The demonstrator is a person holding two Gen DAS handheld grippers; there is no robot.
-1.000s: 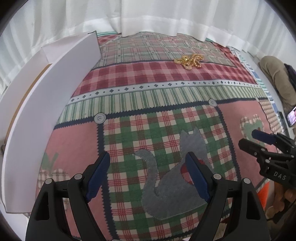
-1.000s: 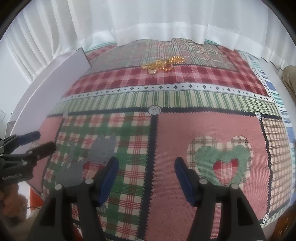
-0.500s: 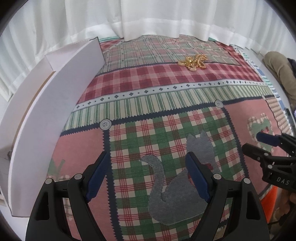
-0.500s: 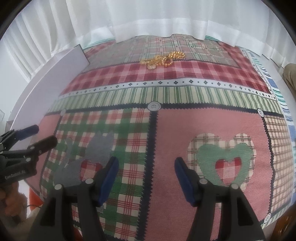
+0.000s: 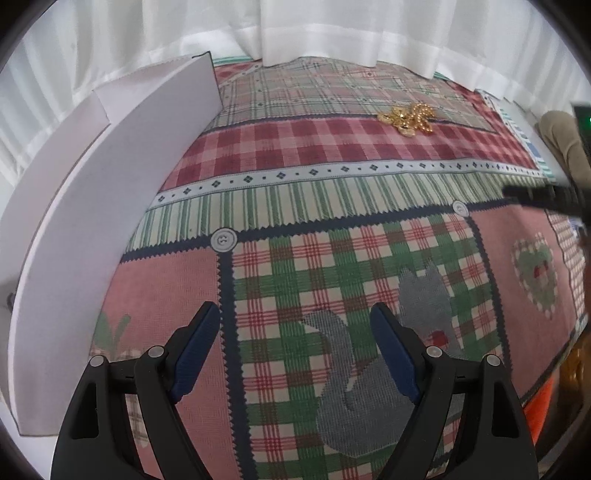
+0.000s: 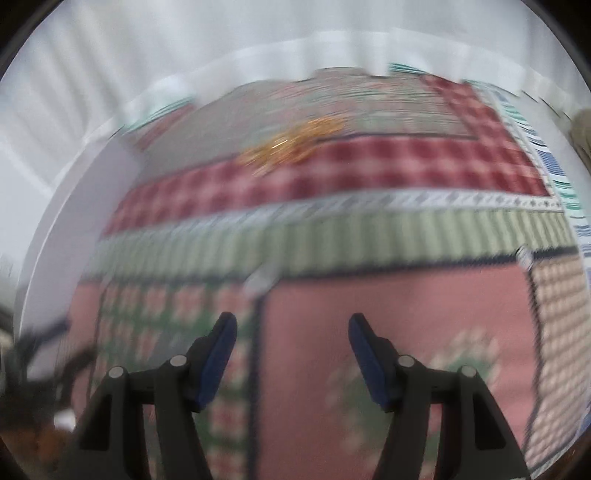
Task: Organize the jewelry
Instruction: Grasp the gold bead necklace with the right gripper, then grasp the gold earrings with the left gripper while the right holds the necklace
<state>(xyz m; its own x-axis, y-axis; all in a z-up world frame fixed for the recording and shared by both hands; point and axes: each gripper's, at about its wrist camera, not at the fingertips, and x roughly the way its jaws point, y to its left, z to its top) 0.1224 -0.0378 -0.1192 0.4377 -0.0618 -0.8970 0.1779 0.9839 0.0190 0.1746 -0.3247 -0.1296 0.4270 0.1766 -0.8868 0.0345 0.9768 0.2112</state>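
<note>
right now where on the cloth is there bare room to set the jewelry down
Most of the patchwork cloth is bare: the striped band and checks between the white box and the heart patch. Only the gold jewelry occupies the far end, near the curtain.

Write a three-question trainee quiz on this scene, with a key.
1. True or false: the left gripper holds the gold jewelry.
2. Multiple choice: the jewelry lies on the cloth at A) the grey cat patch, B) the far red check band, near the curtain, C) inside the white box.
3. Fill in: the right gripper has its jaws ____ and nothing between them.

Key: 1 false, it is open and empty, well short of the jewelry. 2 B. 3 open.
</note>
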